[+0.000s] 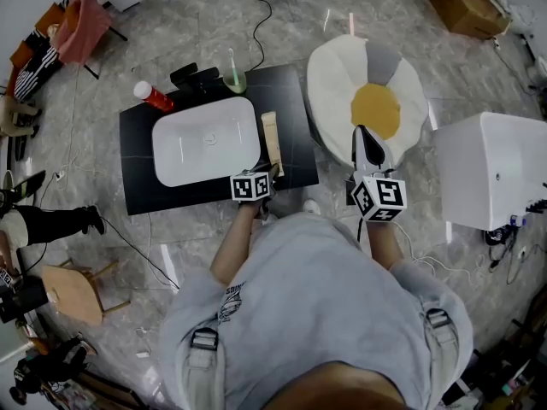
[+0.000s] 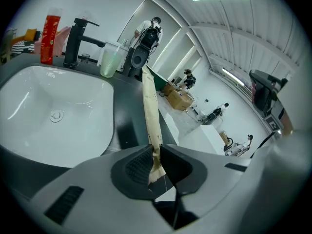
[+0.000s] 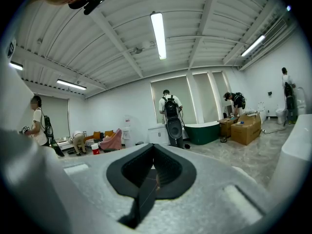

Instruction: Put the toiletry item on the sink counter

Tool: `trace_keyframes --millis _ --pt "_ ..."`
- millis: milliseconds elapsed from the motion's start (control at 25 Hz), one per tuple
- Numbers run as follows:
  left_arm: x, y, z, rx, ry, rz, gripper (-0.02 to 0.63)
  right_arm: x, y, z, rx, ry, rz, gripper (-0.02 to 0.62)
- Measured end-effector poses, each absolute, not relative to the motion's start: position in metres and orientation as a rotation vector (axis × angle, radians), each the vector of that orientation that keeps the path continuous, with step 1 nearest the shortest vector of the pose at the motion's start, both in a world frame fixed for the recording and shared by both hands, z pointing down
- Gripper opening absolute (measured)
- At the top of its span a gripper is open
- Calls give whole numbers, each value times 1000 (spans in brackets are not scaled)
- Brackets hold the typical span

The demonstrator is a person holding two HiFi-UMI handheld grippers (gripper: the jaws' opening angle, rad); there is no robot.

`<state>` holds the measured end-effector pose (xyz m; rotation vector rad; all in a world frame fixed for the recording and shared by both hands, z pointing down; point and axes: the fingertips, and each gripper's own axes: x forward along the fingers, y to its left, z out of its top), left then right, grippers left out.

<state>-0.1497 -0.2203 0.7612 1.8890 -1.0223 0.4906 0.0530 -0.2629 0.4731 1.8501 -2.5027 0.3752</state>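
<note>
- A red bottle (image 1: 154, 96) is standing at the back left corner of the black sink counter (image 1: 137, 186); beside it, a black faucet (image 1: 195, 78) is reaching over the white basin (image 1: 206, 140).
- A pale green cup (image 1: 234, 80) holding 1 toothbrush is standing just right of the faucet, at the counter's back edge.
- A beige tube (image 2: 150, 106), the toiletry item, is stretching along the dark strip of counter just right of the basin, its far end pointing toward the cup; whether it is touching the counter cannot be told.
- The left gripper (image 2: 155, 162) is pinching the near, crimped end of the tube; its 2 jaws are standing narrow, with the pads pressing on the tube from both sides; it is pointing down at the counter's front right area.
- A person in a grey top is holding both grippers out in front; each is carrying 1 cube with square markers.
- The right gripper (image 3: 153, 172) is hanging well apart from the counter, over a white and yellow egg-shaped cushion (image 1: 342, 84); its jaws are sitting together with nothing between them.
- A white box-like unit (image 1: 491, 173) is standing on the floor at the far right.
</note>
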Motion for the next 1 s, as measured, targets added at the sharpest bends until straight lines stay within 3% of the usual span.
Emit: trace_keyframes --millis 760,880,1000 --pt "-150 -226 769 1877 -1023 497 51 56 -260 473 1861 -2491 379 5" --pt "-155 -228 770 1889 -1065 538 105 56 -260 474 1859 -2492 379 5" --pt "-159 -227 771 1882 -1079 543 109 55 -260 474 1859 -2493 379 5"
